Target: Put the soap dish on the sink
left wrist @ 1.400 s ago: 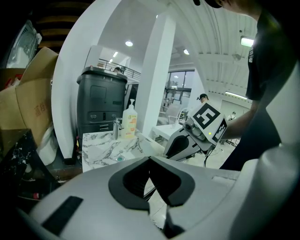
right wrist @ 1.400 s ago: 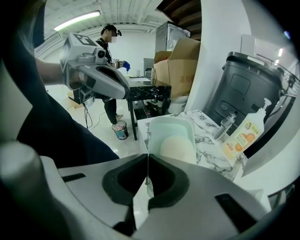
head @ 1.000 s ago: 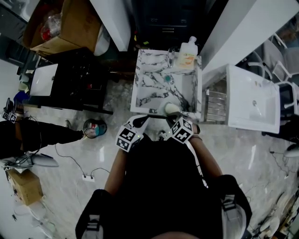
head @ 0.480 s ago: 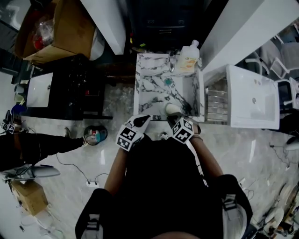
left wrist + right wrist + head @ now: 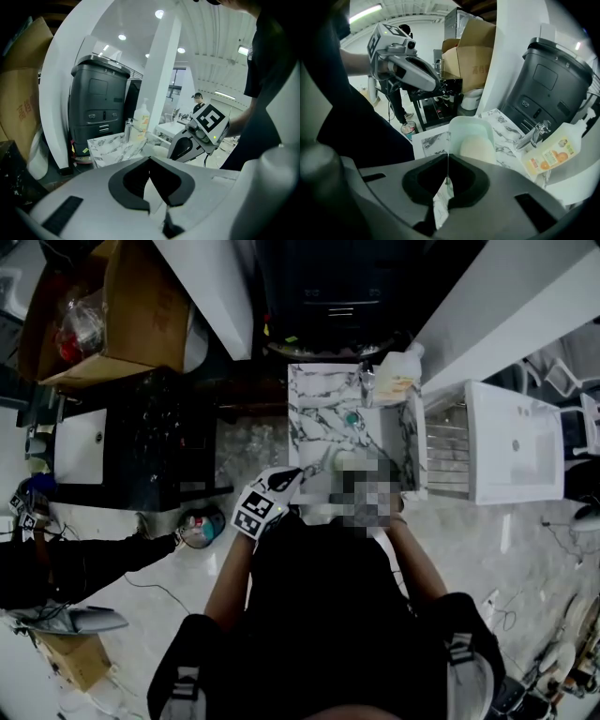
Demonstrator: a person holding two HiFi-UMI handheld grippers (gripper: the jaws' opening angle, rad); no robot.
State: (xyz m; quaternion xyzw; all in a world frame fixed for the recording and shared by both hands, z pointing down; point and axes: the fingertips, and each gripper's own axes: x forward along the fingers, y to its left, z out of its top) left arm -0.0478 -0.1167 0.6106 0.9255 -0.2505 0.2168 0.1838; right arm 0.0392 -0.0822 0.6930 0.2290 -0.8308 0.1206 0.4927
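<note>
Between the jaws of the right gripper stands the near rim of a pale green rounded plastic soap dish. The jaws are clenched on that thin wall. The dish holds one cream oval bar of soap. The dish is over the near part of the white, grey-veined marble sink; contact with the marble cannot be confirmed.

The left gripper is just beside it on the left. Its jaws are pressed together with nothing between them.

At the far edge of the sink stands a chrome faucet. Just to its right is a translucent plastic bottle with an orange-fruit label. Behind the sink stands a dark grey lidded bin.

Far left, an open brown cardboard box holds red items in clear wrap.
</note>
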